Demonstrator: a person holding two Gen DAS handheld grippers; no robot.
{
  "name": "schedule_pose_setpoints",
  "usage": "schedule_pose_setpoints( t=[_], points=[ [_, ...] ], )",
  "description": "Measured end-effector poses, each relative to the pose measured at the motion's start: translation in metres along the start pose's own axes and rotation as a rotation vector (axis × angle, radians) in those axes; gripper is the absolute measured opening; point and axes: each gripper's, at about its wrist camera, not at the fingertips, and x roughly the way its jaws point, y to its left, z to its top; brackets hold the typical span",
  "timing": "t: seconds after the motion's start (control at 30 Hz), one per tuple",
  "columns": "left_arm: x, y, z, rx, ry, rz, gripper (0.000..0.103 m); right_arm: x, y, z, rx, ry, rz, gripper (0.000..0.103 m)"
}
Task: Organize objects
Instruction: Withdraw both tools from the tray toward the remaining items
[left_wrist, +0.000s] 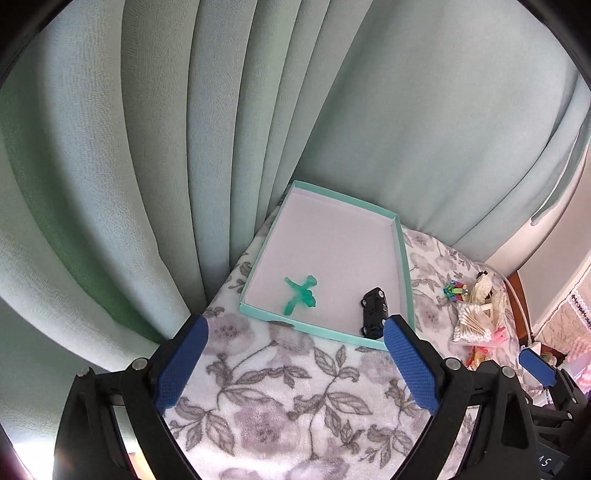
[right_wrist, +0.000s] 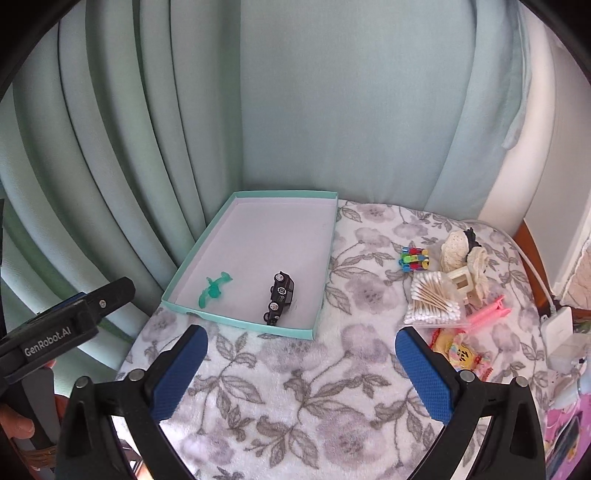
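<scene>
My left gripper (left_wrist: 295, 328): fingers spread wide, holding nothing, above the floral blanket (left_wrist: 280, 398).
Teal tray (left_wrist: 404, 258): green figure (left_wrist: 301, 295) and black toy car (left_wrist: 373, 312) inside, apart.
Right of tray: cotton swabs (left_wrist: 474, 326), colourful clips (left_wrist: 455, 288).

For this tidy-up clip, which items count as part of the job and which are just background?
Job: teal tray, black toy car and green figure already inside; cotton swabs, colourful clips, pink clip waiting outside.
Background: curtain, white charger, floral blanket.

Teal tray (right_wrist: 243, 325) holding green figure (right_wrist: 214, 290), black toy car (right_wrist: 279, 297) on side
</scene>
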Motion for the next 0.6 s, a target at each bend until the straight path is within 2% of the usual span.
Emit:
schedule_pose_setpoints(
  t=[0.4, 0.6],
  points=[
    [-0.002, -0.020, -0.001, 0.042, 0.025, -0.071, 0.096, -0.014, -0.052, -0.029, 0.103, 0.010, -0.077, 0.103],
    [0.003, -0.026, -0.003, 0.084, 0.045, -0.085, 0.096, -0.015, -0.066, -0.030, 0.157, 0.014, -0.111, 0.103]
  ],
)
